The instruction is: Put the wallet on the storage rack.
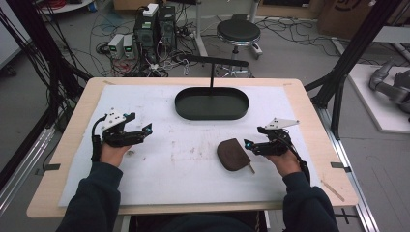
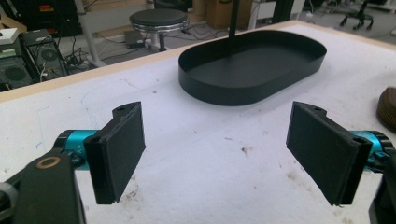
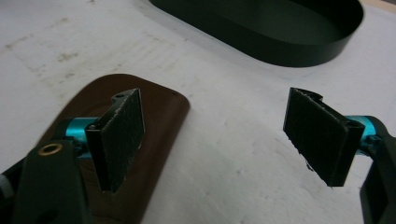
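My right hand-held gripper hangs spread just beside the brown pouch lying flat on the worktop, near the black tray. I should lower one jaw under its edge before pinching. My left hand-held gripper waits spread, holding nothing.

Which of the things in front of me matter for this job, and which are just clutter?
In play:
- brown pouch, flat on the white mat, beside the right gripper
- black oval tray, farther back on the mat
- left gripper, jaws open, holding nothing

Lying about:
- stool on the floor
- computer boxes and cables behind the table
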